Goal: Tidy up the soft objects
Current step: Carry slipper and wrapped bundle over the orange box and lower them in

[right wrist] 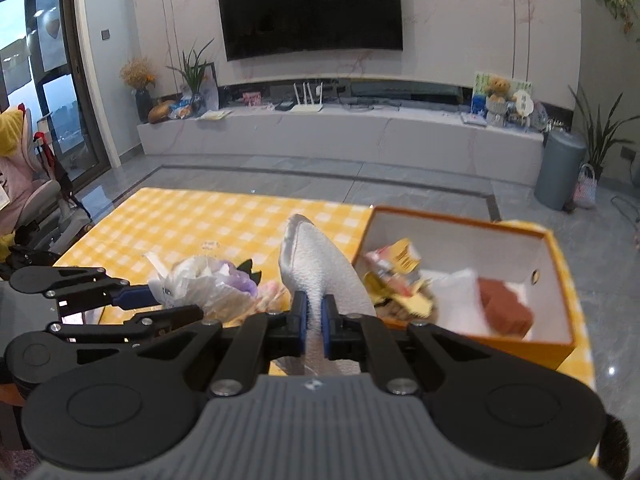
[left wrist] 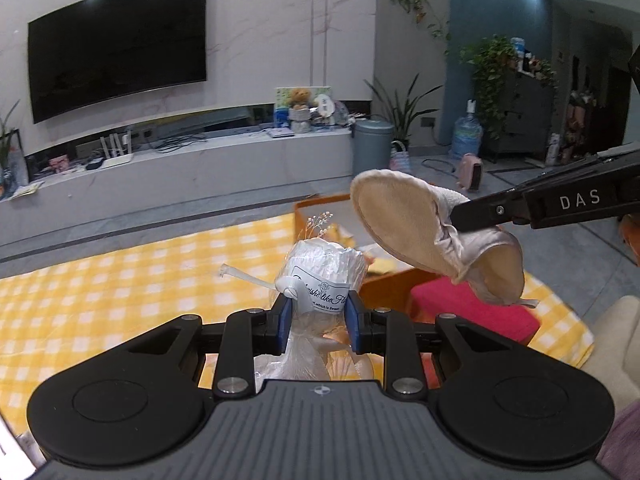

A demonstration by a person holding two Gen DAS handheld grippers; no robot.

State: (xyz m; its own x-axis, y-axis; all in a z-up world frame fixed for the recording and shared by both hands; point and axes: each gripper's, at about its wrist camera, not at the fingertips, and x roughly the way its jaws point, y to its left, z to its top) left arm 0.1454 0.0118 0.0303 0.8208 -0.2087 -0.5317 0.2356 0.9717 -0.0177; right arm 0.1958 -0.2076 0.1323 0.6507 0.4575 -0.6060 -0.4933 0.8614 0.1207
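While both tools are raised above the yellow-and-white checked cloth on the surface (right wrist: pixel 224 216), each one is carrying something soft. The left hand-held gripper (left wrist: pixel 317 312) is closing its blue pads on a small bouquet wrapped in white paper and clear film with a printed label (left wrist: pixel 324 276), and the bouquet's long axis is pointing forward, away from the camera. The right hand-held gripper (right wrist: pixel 315 330) is pinching a pale pink satin ballet slipper with a tan suede sole (right wrist: pixel 316 268) near its middle, so its jaws are nearly together with only the thin fabric between them. In the left wrist view the same slipper (left wrist: pixel 400 220) is hanging in the air with its sole turned toward the camera, its long axis running crosswise to the fingers.

An open orange cardboard box with white inner walls (right wrist: pixel 552 248) is standing just to the right of the slipper, lower than it. It is already holding a brown folded cloth (right wrist: pixel 506 310), something white, and yellow-and-pink packets (right wrist: pixel 394 270).

Judging from this, the right hand is nearer to the box, so the slipper probably needs only a short move to the right and down. The bouquet is lying farther to the left of the box.
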